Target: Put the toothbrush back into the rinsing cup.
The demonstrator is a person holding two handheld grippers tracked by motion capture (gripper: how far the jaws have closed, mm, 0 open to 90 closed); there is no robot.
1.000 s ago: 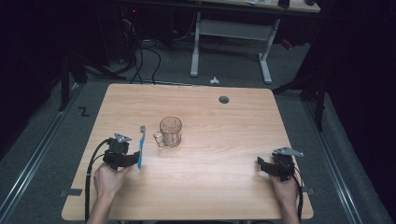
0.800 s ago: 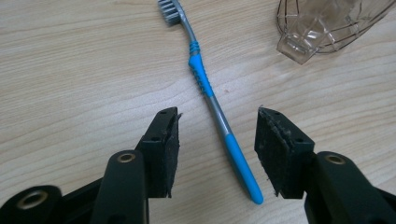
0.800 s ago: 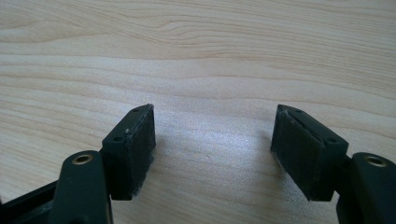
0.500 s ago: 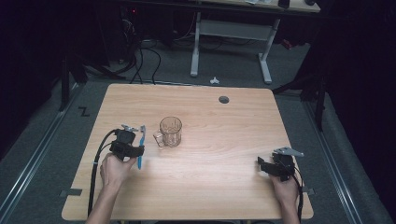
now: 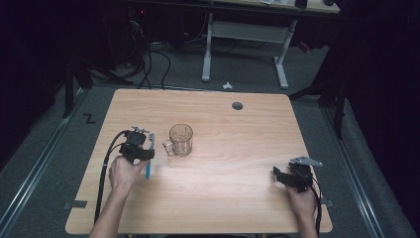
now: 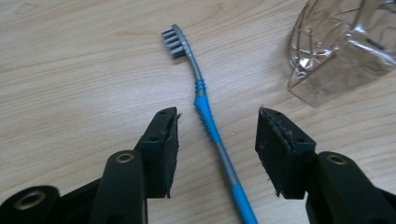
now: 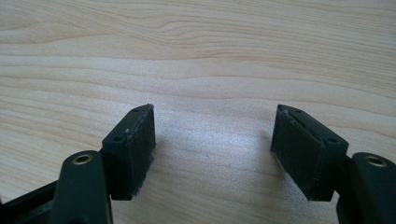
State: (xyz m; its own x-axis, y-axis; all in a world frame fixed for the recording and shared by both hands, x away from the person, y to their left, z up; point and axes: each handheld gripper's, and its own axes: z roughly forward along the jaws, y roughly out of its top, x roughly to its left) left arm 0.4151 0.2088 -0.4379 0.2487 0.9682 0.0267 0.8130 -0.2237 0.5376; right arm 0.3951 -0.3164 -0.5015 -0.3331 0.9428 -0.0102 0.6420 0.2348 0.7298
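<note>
**Blue toothbrush lined up between open jaws**

Blue and grey, the toothbrush [image 6: 205,112] lies flat on the wooden table [image 5: 237,198], just left of a clear glass mug [image 5: 181,140]. Nearest the person, the left gripper [image 6: 217,135] hangs over the toothbrush handle with its jaws apart on either side of it, not pressing it, likely poised to pick it up. Well right of the mug, the right gripper [image 7: 212,140] idles over bare wood, jaws apart and holding nothing.

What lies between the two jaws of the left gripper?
The blue toothbrush lies flat on the table between the open jaws, untouched, in the left gripper view.
</note>
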